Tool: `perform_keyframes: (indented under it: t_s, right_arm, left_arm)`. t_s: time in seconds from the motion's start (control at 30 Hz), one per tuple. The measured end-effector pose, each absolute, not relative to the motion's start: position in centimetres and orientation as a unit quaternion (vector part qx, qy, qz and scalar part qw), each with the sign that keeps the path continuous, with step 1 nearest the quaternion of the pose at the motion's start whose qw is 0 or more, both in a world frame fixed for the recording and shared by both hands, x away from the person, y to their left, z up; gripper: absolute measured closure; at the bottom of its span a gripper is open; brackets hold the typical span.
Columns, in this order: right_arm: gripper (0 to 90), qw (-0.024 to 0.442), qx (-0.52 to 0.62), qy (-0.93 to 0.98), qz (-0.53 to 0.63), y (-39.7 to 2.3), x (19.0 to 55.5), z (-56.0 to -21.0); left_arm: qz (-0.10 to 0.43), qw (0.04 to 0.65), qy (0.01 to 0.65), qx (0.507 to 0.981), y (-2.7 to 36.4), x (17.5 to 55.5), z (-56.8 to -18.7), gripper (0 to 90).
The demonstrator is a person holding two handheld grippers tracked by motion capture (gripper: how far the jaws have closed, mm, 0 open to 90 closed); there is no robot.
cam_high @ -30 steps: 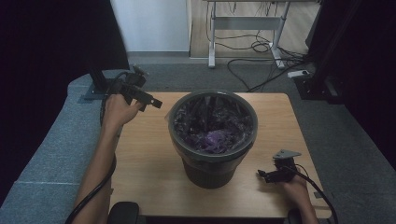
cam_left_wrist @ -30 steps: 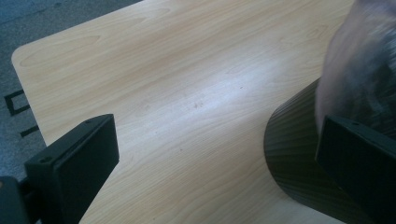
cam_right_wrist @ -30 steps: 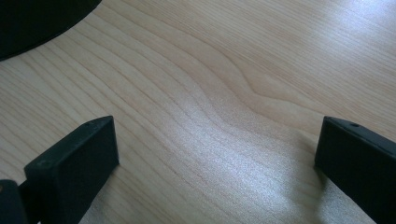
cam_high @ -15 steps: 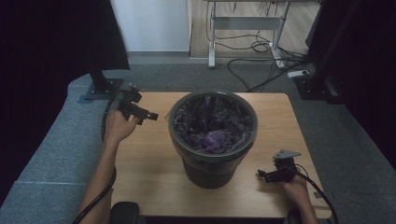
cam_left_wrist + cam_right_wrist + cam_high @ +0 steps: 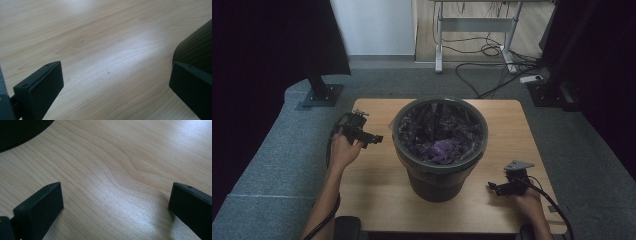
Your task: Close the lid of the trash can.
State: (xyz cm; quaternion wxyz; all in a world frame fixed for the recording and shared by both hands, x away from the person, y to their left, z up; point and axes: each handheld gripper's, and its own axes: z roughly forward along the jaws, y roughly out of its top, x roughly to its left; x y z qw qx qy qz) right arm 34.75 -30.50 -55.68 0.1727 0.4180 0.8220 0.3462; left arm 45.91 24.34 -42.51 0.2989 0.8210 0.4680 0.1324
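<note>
A dark round bin (image 5: 439, 145) lined with a purple bag stands in the middle of the wooden table (image 5: 377, 185). My left gripper (image 5: 376, 139) hovers just left of the bin, jaws pointing toward it; its own view has the jaws wide apart over bare wood, with the bin wall (image 5: 197, 52) at the right. Near the table's front right, my right gripper (image 5: 492, 187) rests low beside the bin's base, open, nothing between its jaws; a dark curve of the bin (image 5: 20, 130) fills the top left corner of its view.
Grey carpet surrounds the table. A black stand base (image 5: 319, 95) sits on the floor at the back left. A white desk frame (image 5: 472, 30) with loose cables stands behind the table. Dark curtains hang at both sides.
My left gripper has come down and toward the near side, from beyond the table's back left corner to a spot over the table beside the bin. The right gripper has stayed put.
</note>
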Motion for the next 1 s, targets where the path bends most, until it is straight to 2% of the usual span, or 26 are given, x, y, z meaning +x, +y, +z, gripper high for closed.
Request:
perform_keyframes:
  t_s: [0.63, 1.0]
  right_arm:
    - [0.0, 0.172, 0.419, 0.822, 0.346, -30.5, 34.7, -55.7]
    - [0.0, 0.173, 0.418, 0.822, 0.347, -30.5, 34.7, -55.7]
  left_arm:
    - [0.12, 0.314, 0.467, 0.818, 24.5, 43.2, -50.2, 0.0]
    - [0.137, 0.31, 0.463, 0.819, 24.6, 41.4, -53.5, 0.0]
